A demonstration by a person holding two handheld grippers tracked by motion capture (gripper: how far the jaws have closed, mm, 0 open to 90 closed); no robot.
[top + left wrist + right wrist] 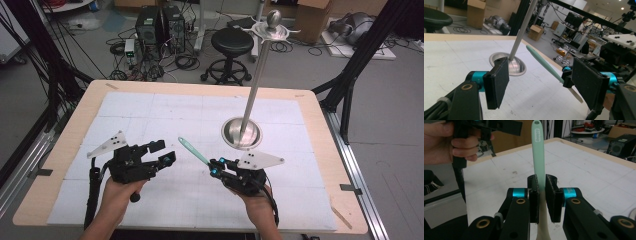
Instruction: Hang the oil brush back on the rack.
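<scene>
Above table, right gripper (541, 192) clamps spatula (538, 150)

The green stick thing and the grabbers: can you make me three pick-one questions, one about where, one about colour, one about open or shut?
1. Where is the mint-green utensil?
A. lying on the table
B. held in the right gripper
C. hanging on the metal stand

2. What colour is the utensil's long handle?
A. red
B. black
C. mint green

3. How are the fingers of the left gripper?
A. apart, with nothing between them
B. shut on the utensil
C. shut on the stand's pole

Answers:
1 B: in the right gripper view both fingers press on the utensil, and the high view shows it lifted off the table.
2 C: the handle is pale mint green in every view.
3 A: the left gripper view shows a wide bare gap between its two fingers.
</scene>
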